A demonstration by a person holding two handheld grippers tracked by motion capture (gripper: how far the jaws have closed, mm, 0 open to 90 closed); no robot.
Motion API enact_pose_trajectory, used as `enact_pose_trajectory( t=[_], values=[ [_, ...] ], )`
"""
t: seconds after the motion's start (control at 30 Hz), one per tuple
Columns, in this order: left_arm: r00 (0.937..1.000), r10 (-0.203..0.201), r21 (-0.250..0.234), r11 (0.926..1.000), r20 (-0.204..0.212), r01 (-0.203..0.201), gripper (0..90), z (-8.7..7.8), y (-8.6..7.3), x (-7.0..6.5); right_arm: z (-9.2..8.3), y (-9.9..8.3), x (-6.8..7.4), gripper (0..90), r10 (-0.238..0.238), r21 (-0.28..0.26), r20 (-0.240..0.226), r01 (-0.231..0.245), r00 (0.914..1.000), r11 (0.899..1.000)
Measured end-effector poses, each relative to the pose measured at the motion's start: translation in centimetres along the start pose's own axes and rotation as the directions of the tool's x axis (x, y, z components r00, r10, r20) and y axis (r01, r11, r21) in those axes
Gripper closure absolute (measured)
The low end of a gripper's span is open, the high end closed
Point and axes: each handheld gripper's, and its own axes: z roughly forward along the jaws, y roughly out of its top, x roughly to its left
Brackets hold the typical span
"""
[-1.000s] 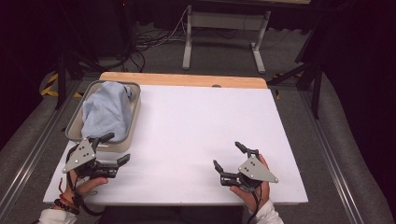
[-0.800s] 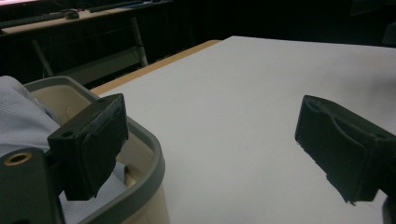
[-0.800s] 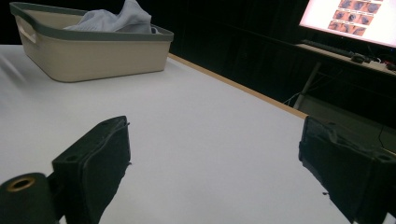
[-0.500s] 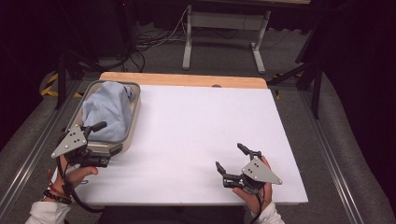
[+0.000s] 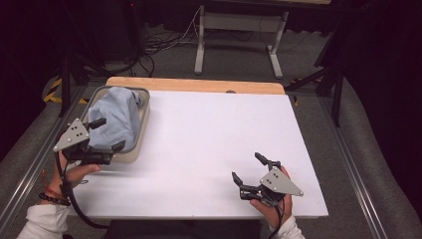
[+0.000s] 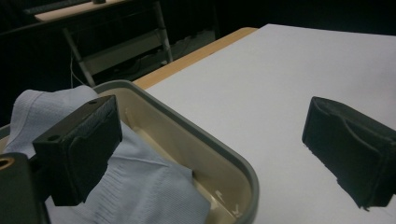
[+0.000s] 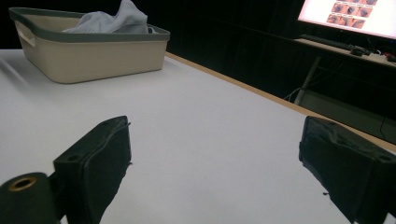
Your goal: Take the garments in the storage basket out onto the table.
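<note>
From above my side one camera looks down; my jaw cameras sit low, sharing the basket (image 5: 130,154) (image 6: 243,182) (image 7: 93,56).

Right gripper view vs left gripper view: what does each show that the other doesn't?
Right gripper view alone: a lit screen beyond the table's far edge, and the outside wall of the basket seen from afar. Left gripper view alone: the basket's inside close up, and a metal stand on the floor. Both share the white table, the pale blue cloth in the basket, and two black jaws standing wide apart with nothing between them.
</note>
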Motion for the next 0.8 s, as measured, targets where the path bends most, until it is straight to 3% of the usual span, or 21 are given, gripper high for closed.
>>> enact_pose_trajectory(
  t=[0.17, 0.27, 0.33, 0.4, 0.5, 0.57, 0.6, 0.8],
  values=[
    [0.9993, 0.019, 0.020, 0.9996, -0.031, -0.019, 5.2, 0.7, 1.3, 1.3, 0.3, 0.0, 0.1, 10.1, -0.010, 0.013, -0.015, 0.010, 0.9998, 1.000],
    [0.9994, -0.006, 0.049, 0.9988, -0.036, 0.007, 4.6, 1.5, 1.7, 2.5, 0.4, -0.1, 0.2, 10.2, -0.003, 0.019, -0.022, 0.003, 0.9998, 1.000],
    [0.9966, -0.050, 0.098, 0.9937, -0.066, 0.056, 4.7, 2.7, 2.1, 3.9, 0.5, -0.2, 0.1, 10.2, 0.003, 0.023, -0.022, -0.002, 0.9998, 1.000],
    [0.9964, -0.057, 0.112, 0.9916, -0.063, 0.064, 4.1, 3.0, 2.2, 4.2, 0.5, -0.3, 0.1, 10.2, 0.004, 0.026, -0.024, -0.003, 0.9997, 1.000],
    [0.9925, -0.048, 0.195, 0.9784, -0.113, 0.069, 3.7, 4.5, 2.4, 5.6, 0.7, -0.4, 0.0, 10.2, 0.004, 0.042, -0.032, -0.003, 0.9995, 0.999],
    [0.9919, -0.051, 0.210, 0.9749, -0.117, 0.075, 3.7, 4.7, 2.3, 5.8, 0.7, -0.4, 0.0, 10.3, 0.004, 0.041, -0.050, -0.002, 0.9987, 0.999],
    [0.9889, -0.071, 0.260, 0.9600, -0.130, 0.103, 3.7, 5.5, 1.9, 6.6, 0.7, -0.4, 0.1, 10.4, 0.003, 0.043, -0.062, -0.001, 0.9981, 0.999],
    [0.9814, -0.104, 0.336, 0.9293, -0.161, 0.153, 3.4, 6.9, 1.0, 8.2, 1.0, -0.6, 0.3, 10.5, -0.012, 0.069, -0.100, 0.019, 0.9949, 0.997]
  ],
)
